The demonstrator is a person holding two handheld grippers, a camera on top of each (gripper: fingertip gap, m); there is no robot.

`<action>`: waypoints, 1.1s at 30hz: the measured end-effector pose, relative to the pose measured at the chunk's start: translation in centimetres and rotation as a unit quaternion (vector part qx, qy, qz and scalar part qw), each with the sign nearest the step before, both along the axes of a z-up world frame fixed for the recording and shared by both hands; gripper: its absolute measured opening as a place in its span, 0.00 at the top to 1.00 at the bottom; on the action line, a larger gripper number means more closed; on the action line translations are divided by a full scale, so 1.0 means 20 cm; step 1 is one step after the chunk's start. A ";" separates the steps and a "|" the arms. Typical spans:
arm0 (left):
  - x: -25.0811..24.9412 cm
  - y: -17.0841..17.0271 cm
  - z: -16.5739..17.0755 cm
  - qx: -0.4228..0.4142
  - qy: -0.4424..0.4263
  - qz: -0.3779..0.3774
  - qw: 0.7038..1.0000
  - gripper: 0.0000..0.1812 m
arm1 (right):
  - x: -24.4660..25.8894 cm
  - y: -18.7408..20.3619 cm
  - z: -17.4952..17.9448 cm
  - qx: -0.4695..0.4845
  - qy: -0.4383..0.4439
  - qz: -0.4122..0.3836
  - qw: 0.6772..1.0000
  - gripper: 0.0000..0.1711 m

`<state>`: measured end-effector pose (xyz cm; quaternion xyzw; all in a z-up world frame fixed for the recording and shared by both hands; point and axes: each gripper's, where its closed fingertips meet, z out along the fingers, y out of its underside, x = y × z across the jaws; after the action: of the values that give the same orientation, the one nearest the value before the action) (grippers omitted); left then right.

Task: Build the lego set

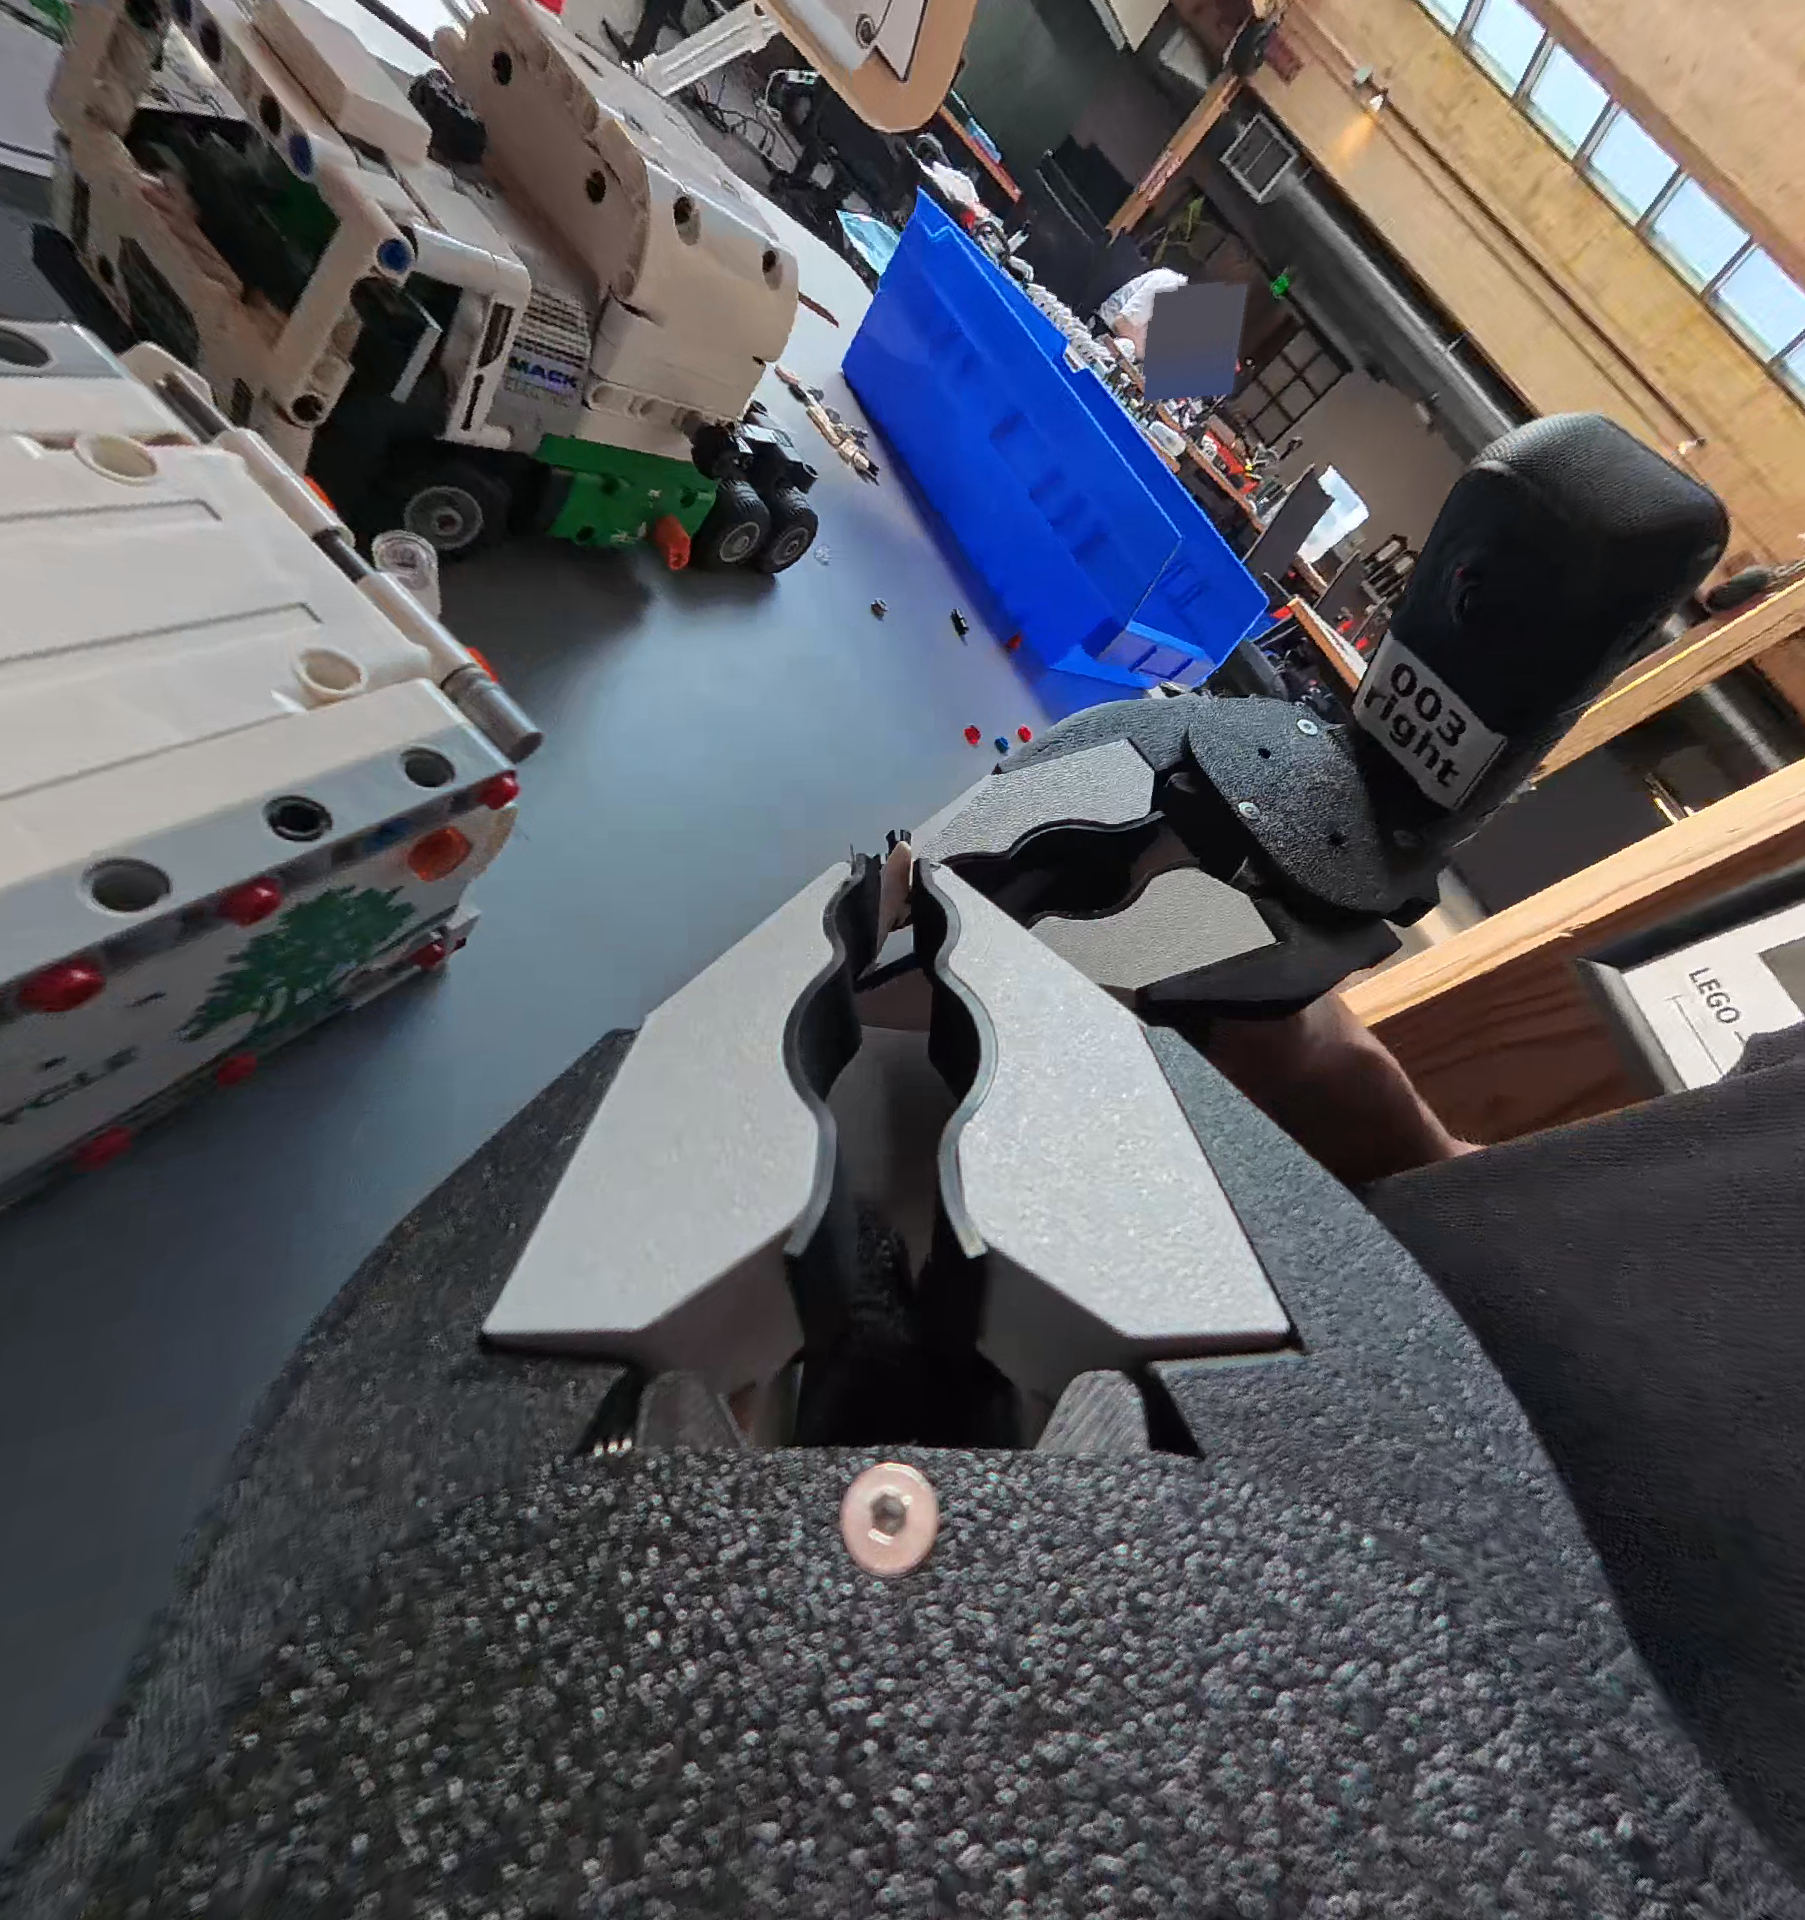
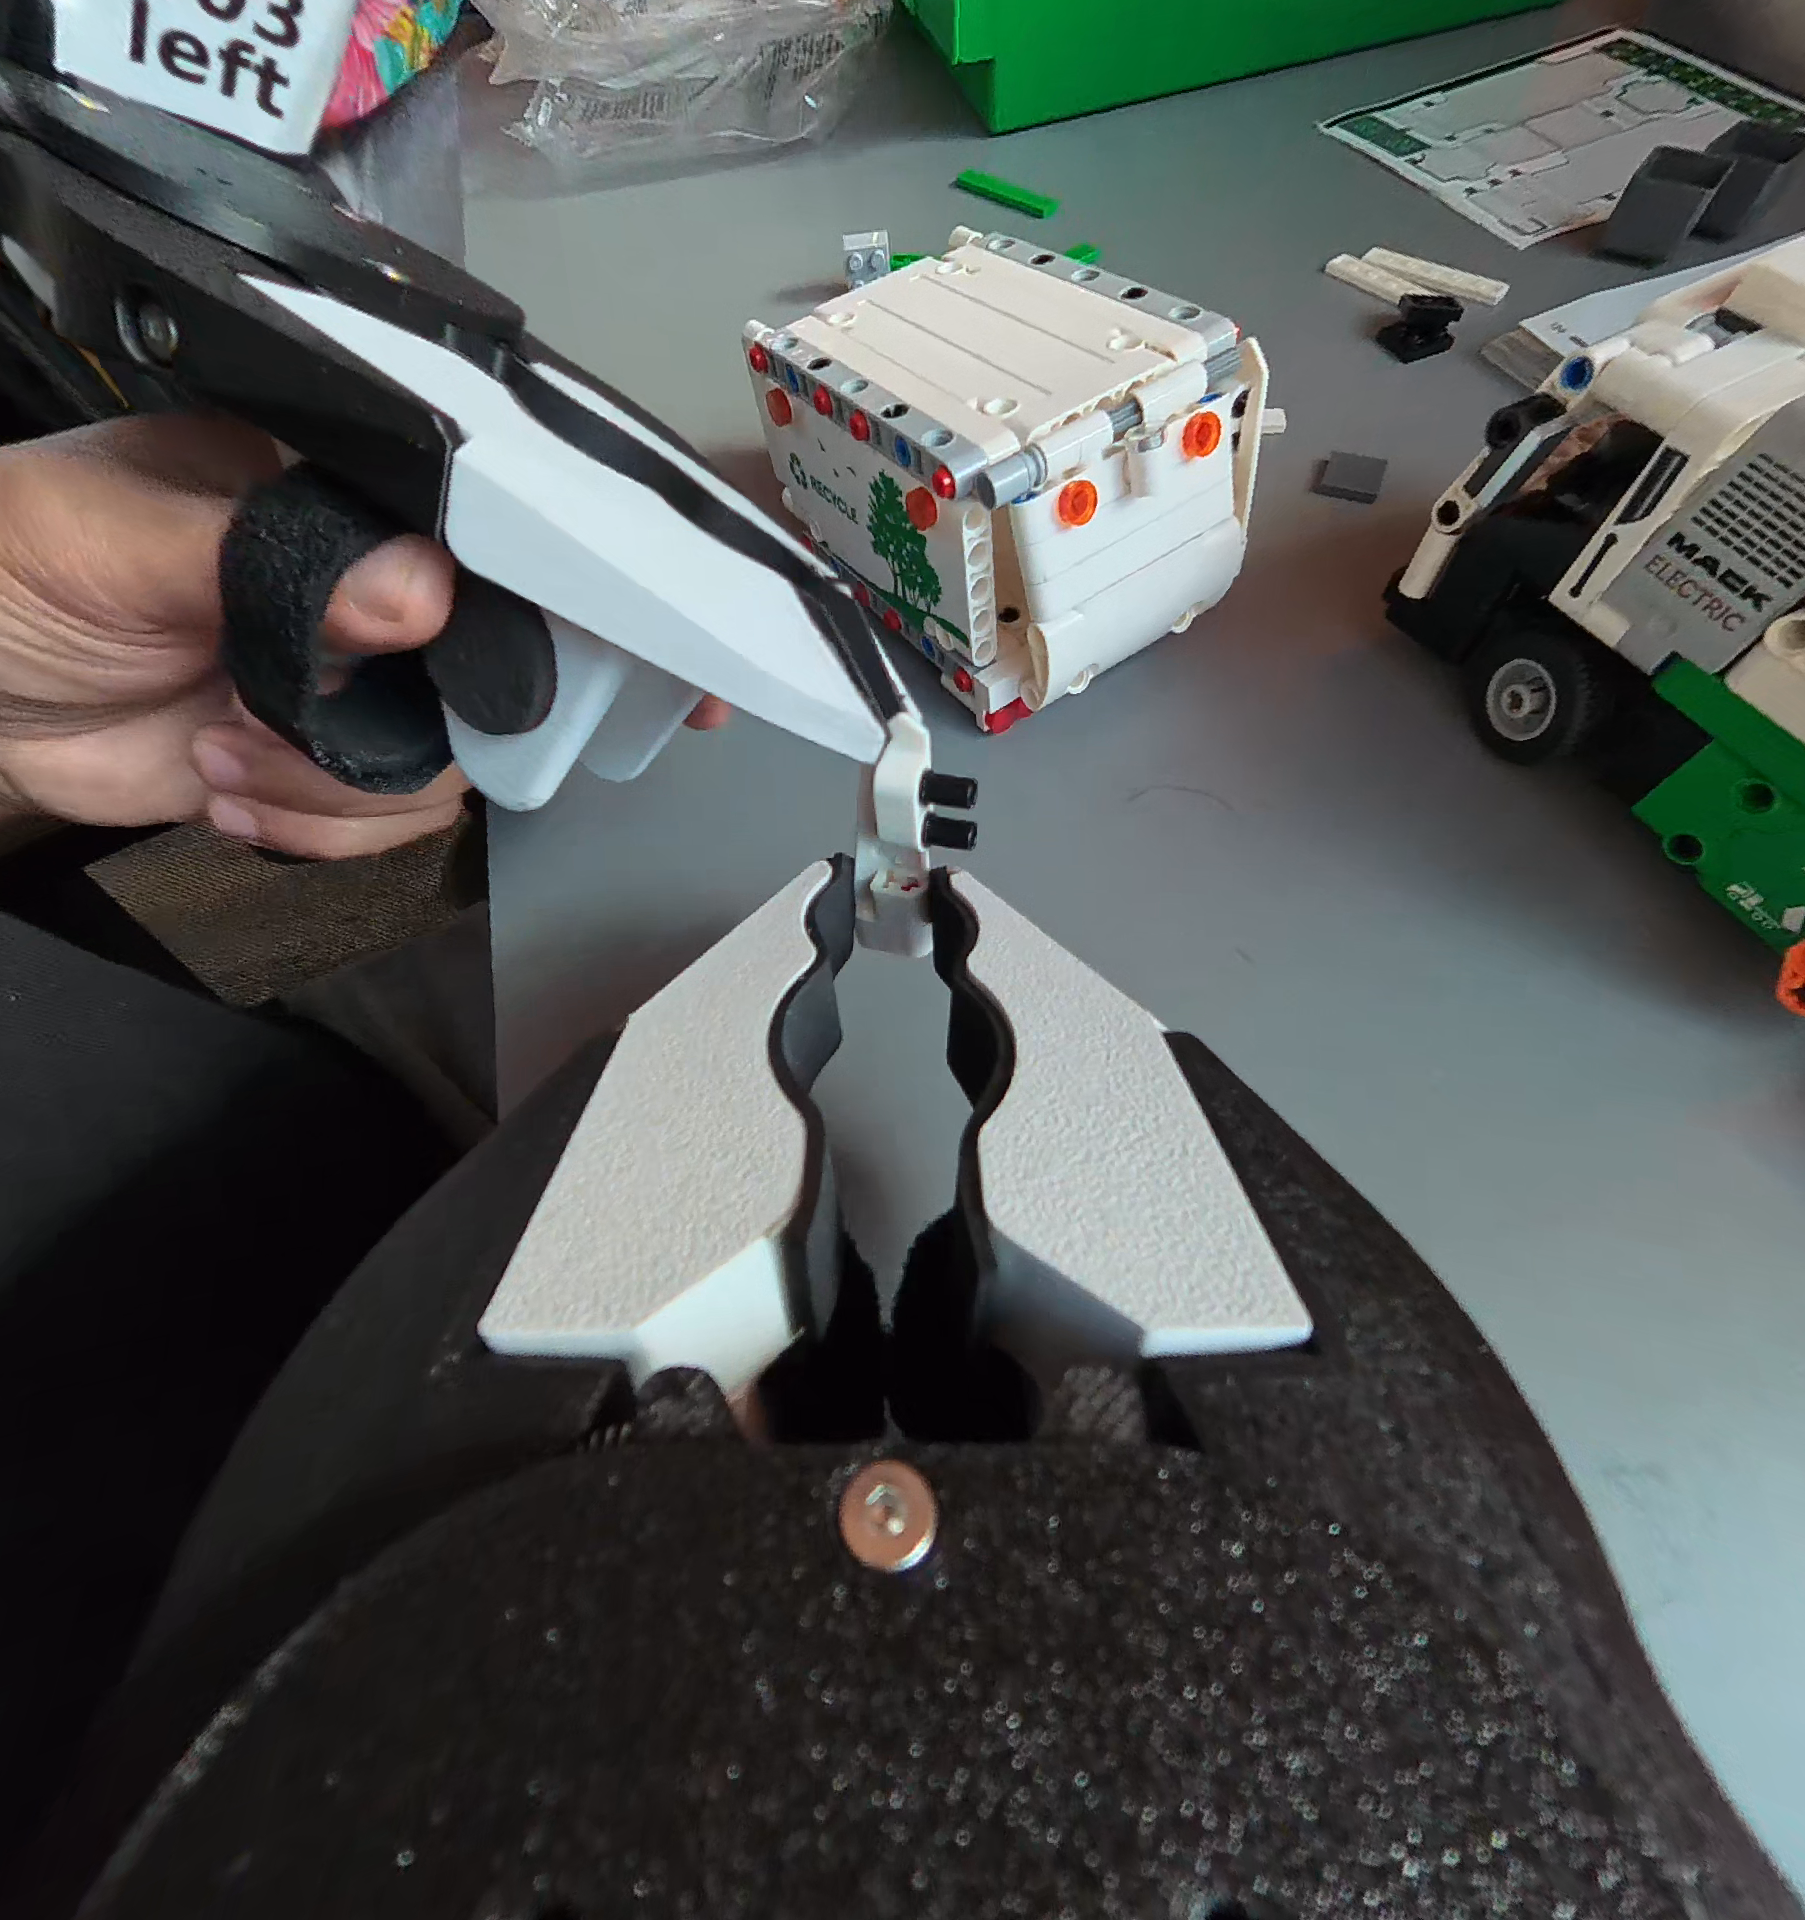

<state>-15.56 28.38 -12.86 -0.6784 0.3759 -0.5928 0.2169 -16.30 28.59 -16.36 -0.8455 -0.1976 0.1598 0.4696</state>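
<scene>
A small white lego beam with two black pins hangs over the grey table, joined to a small white piece below it. My left gripper comes in from the upper left and is shut on the beam's top. My right gripper is shut on the lower white piece. In the left wrist view my left gripper pinches a sliver of the white piece, and the right gripper meets it from the right.
A white lego box module with tree print stands behind the grippers. The white and green truck is at the right. Loose plates, a green box, an instruction sheet and a blue bin lie around. Left and right tips are no more than a few centimetres apart.
</scene>
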 end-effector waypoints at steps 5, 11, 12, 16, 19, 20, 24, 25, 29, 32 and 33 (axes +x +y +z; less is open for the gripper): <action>0.00 0.01 -0.02 0.011 0.005 -0.011 1.000 0.97 | 0.00 0.00 0.01 -0.003 0.010 0.010 1.000 0.92; -0.01 0.03 -0.01 0.034 0.011 -0.022 0.999 1.00 | 0.02 -0.01 0.05 0.019 0.013 0.015 1.000 0.92; -0.01 0.03 0.00 0.037 0.007 -0.026 0.999 1.00 | 0.01 -0.02 0.06 0.023 0.023 0.017 0.999 0.92; -0.02 0.02 0.02 0.040 -0.008 -0.032 0.999 1.00 | 0.01 -0.01 0.08 0.037 0.046 0.012 0.998 0.93; -0.04 0.06 0.02 0.047 -0.008 -0.022 0.999 1.00 | 0.00 0.00 0.09 0.041 0.047 0.016 0.998 0.91; -0.05 0.07 0.02 0.049 -0.008 -0.017 0.999 1.00 | 0.00 0.00 0.10 0.041 0.048 0.017 0.998 0.91; -0.07 0.12 0.03 0.038 -0.014 -0.007 0.999 1.00 | 0.01 0.04 0.11 0.046 0.043 0.016 0.998 0.90; -0.07 0.13 0.03 0.032 -0.016 -0.006 0.999 1.00 | 0.01 0.04 0.11 0.045 0.042 0.016 0.998 0.90; -0.08 0.15 0.04 0.016 -0.029 -0.002 0.999 1.00 | 0.00 0.06 0.12 0.045 0.047 0.016 0.998 0.88; -0.09 0.16 0.03 0.007 -0.025 0.007 1.000 1.00 | 0.00 0.07 0.12 0.057 0.029 0.009 0.998 0.86; -0.08 0.17 0.03 -0.001 -0.023 0.013 1.000 1.00 | 0.00 0.08 0.12 0.066 0.013 0.001 0.998 0.85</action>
<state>-17.25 31.73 -12.29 -0.6692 0.3617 -0.6060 0.2325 -16.21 30.12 -14.02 -0.8105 -0.2029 0.1577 0.5263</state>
